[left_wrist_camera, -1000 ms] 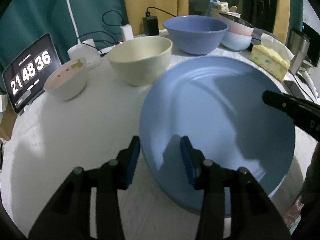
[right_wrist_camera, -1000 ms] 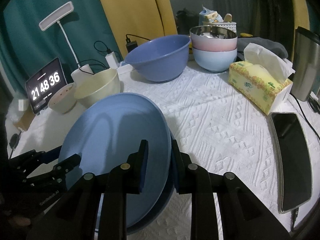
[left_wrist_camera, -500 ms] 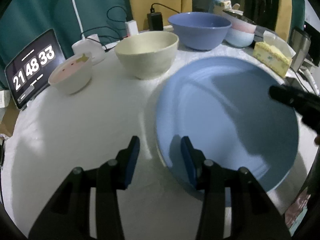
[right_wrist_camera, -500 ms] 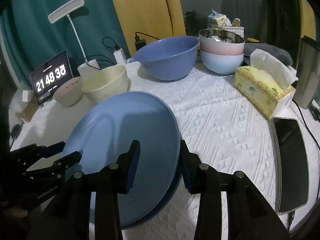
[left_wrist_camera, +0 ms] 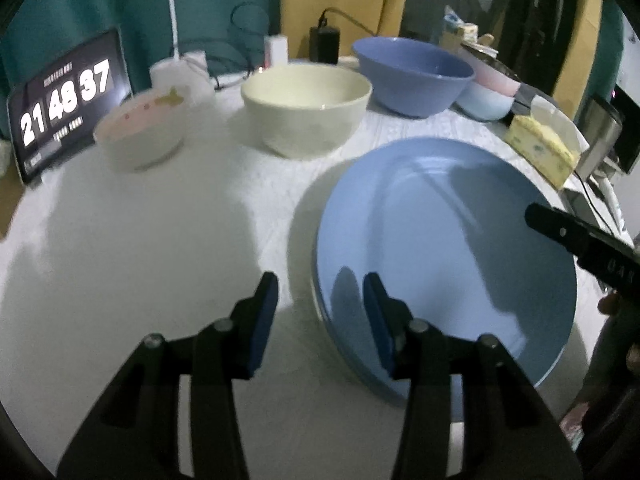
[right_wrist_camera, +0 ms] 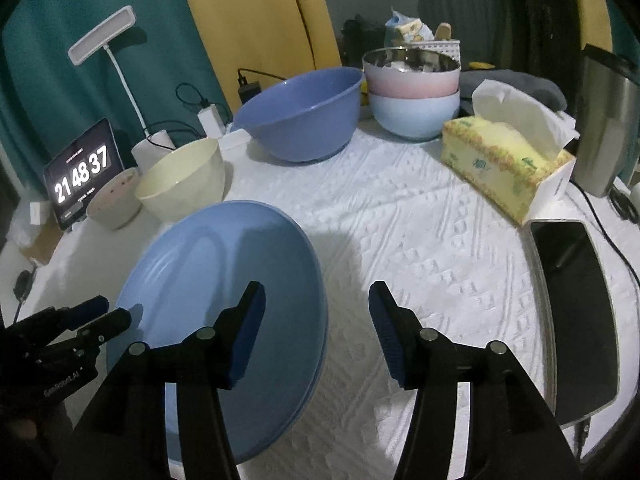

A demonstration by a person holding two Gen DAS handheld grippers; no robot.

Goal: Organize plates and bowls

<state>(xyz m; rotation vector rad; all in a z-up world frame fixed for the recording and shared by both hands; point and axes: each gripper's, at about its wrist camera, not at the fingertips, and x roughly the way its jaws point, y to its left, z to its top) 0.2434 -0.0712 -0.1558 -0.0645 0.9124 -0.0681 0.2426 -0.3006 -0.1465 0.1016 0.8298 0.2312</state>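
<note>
Right tool (right_wrist_camera: 316, 300) opening astride blue plates' (right_wrist_camera: 192, 280) rim.

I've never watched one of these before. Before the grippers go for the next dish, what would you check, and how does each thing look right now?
1. Blue plates stacked flat on the table: ok, the top one sits on another, rims aligned.
2. Right gripper free of the plates: ok, jaws opening, rim between them but not pinched.
3. Left gripper empty: ok, its pads straddle the near rim without touching.
4. Cream bowl unobstructed: ok.
5. Small pink-lined bowl empty: cannot tell, blurred.
6. Phone and tissue box clear of the plates: ok.
</note>
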